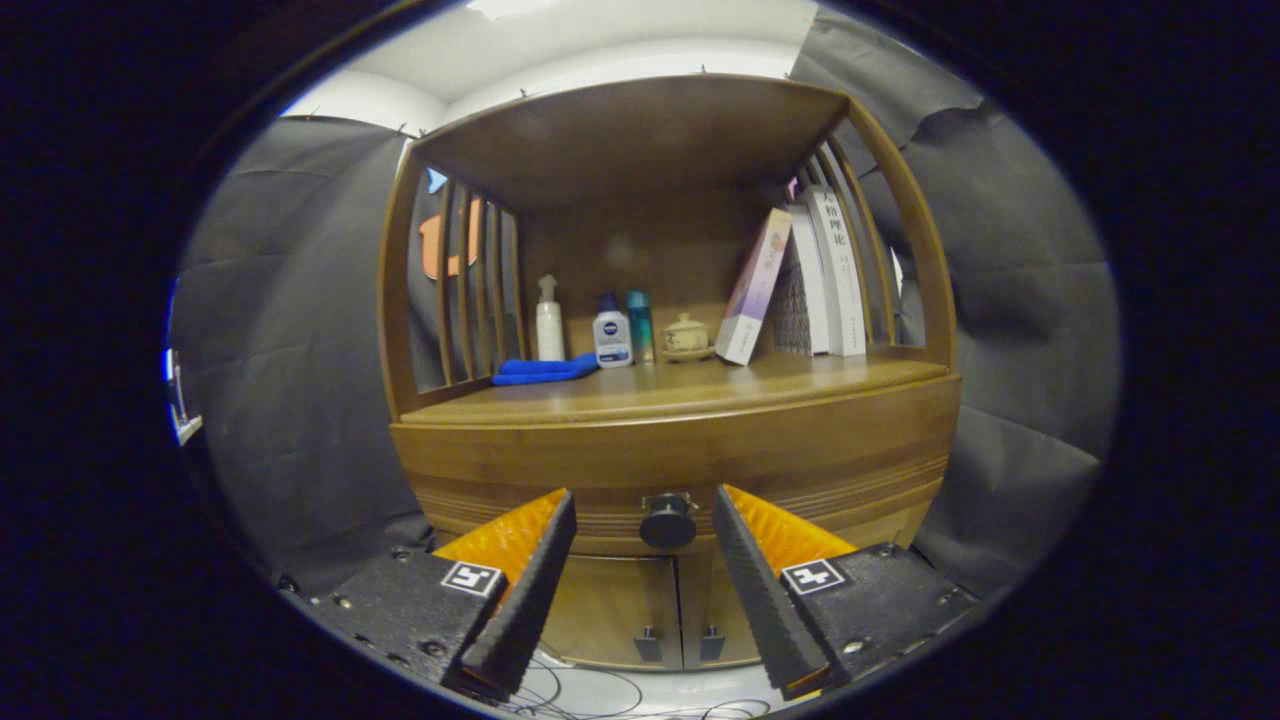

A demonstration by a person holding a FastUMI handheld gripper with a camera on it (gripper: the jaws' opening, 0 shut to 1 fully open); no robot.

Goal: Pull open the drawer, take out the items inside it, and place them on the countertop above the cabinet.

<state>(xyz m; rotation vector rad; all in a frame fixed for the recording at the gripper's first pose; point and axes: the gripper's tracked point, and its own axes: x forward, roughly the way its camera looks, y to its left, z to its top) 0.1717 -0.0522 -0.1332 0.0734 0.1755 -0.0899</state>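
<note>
The gripper (645,500) is spread wide, holding nothing; the knob (667,521) sits between its fingers, a little beyond their tips; the drawer (680,470) is closed, its contents hidden. Best to go straight in, centre the knob, close firmly, pull level. On the countertop (690,388): a cloth (545,370), bottles (611,332), a lidded pot (686,335), leaning books (800,280); front edge free.

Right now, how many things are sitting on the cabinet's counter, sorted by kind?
Bottles: 3, the pump bottle, squat bottle, teal bottle
Books: 3, one leaning book, two upright books
Cloth: 1, the blue cloth
Lidded pot: 1
Total: 8
The gripper's jaws are open either side of the drawer knob.
</note>
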